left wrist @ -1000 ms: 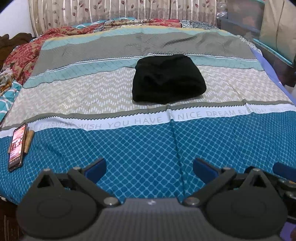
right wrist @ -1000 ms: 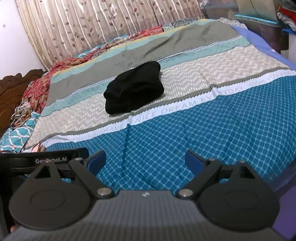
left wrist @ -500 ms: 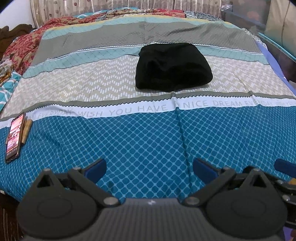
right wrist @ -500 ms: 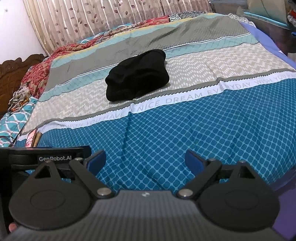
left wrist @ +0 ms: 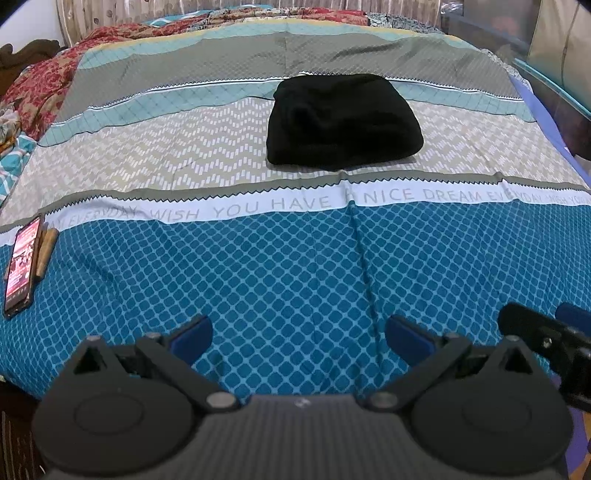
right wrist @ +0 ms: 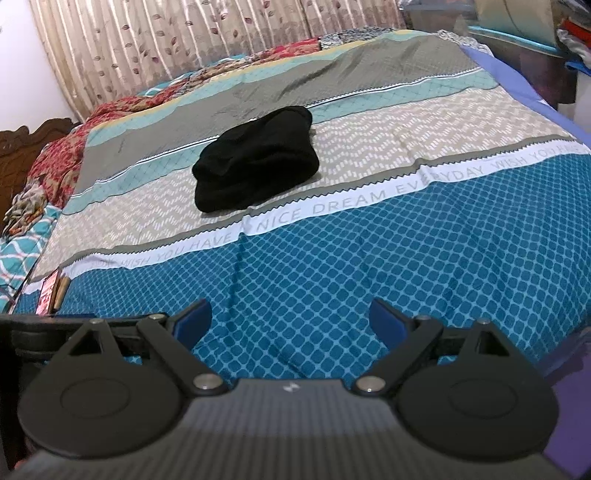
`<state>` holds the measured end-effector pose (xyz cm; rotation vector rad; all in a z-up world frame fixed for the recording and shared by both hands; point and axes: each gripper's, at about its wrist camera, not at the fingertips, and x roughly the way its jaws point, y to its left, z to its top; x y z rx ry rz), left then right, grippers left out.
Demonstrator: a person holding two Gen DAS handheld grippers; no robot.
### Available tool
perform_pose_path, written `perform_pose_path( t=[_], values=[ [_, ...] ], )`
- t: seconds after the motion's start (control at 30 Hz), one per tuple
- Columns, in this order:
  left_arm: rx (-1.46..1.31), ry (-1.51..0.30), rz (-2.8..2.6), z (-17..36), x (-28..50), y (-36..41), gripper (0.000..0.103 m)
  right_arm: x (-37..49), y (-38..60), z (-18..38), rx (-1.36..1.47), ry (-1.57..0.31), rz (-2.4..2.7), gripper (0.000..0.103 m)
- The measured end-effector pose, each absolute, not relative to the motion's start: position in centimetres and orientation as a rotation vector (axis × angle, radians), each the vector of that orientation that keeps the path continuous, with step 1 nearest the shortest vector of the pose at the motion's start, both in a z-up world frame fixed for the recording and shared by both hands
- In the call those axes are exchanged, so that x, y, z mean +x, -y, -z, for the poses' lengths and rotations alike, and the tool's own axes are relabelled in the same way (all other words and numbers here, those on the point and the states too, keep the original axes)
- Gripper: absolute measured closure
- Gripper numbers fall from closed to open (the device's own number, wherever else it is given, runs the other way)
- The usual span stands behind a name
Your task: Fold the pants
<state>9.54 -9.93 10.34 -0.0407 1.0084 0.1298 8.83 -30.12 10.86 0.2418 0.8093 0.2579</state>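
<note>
Black pants (left wrist: 341,120) lie in a compact bundle on the beige zigzag band of the bedspread, past the white lettered stripe; they also show in the right wrist view (right wrist: 256,158). My left gripper (left wrist: 299,338) is open and empty, low over the blue diamond part near the bed's front edge, well short of the pants. My right gripper (right wrist: 290,323) is open and empty, also over the blue part, to the right of the left one. The right gripper's tip shows at the left wrist view's right edge (left wrist: 543,336).
A phone (left wrist: 22,266) and a brown stick-like object (left wrist: 46,249) lie at the bed's left front. Crumpled red and patterned cloth (left wrist: 40,88) is piled at the far left. Curtains (right wrist: 221,33) hang behind the bed. Furniture stands along the right side (right wrist: 535,40).
Both grippers have moved forward toward the bed, so the pants and the lettered stripe look nearer. Both stay open and empty. The pants have not moved.
</note>
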Motion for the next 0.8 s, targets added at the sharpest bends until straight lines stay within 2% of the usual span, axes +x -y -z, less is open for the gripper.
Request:
perform_pose_path(
  t=[0.8],
  values=[
    [-0.094,-1.052,-0.099,-10.15,9.20,10.18,0.000,8.56,29.94,-10.82,0.247,-0.803,-0.216,0.009]
  ],
)
